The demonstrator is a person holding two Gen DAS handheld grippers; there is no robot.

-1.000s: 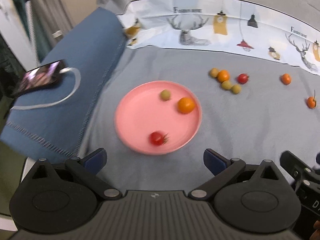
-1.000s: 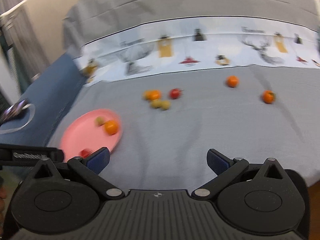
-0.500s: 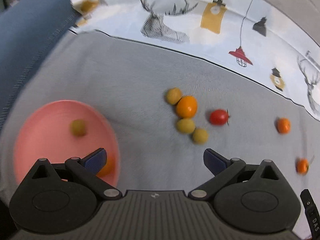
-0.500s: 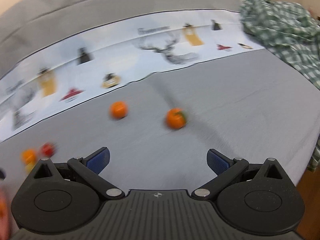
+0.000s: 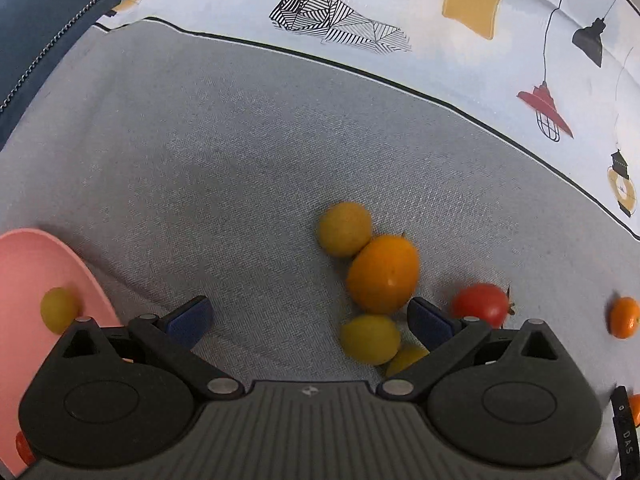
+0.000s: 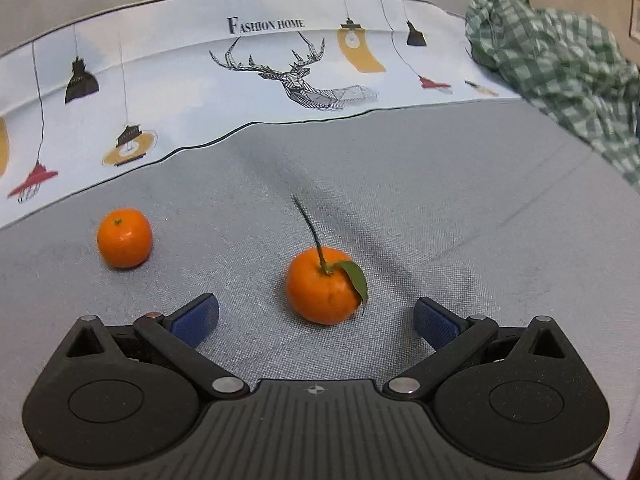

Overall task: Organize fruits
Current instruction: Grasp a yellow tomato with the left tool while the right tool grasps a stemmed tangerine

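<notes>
In the left wrist view my left gripper (image 5: 308, 318) is open and empty, low over the grey cloth. A cluster lies just ahead: an orange tomato (image 5: 383, 274), yellow-green fruits (image 5: 345, 229) (image 5: 370, 338) and a red tomato (image 5: 481, 305) beyond the right finger. The pink plate (image 5: 24, 256) with a green fruit (image 5: 59, 310) is at the left edge. In the right wrist view my right gripper (image 6: 316, 318) is open, with a stemmed, leafed mandarin (image 6: 323, 290) just ahead between the fingers. A second mandarin (image 6: 124, 237) lies to the left.
A white printed cloth band (image 6: 280, 60) runs along the back. A green checked cloth (image 6: 560, 64) is heaped at the far right. A blue cushion (image 5: 36, 20) borders the far left. Another small mandarin (image 5: 625, 323) lies at the left view's right edge.
Both grippers have moved forward and down. The left gripper went right from the plate to the fruit cluster. The right gripper swung right and closed in on the stemmed mandarin. Both stayed open.
</notes>
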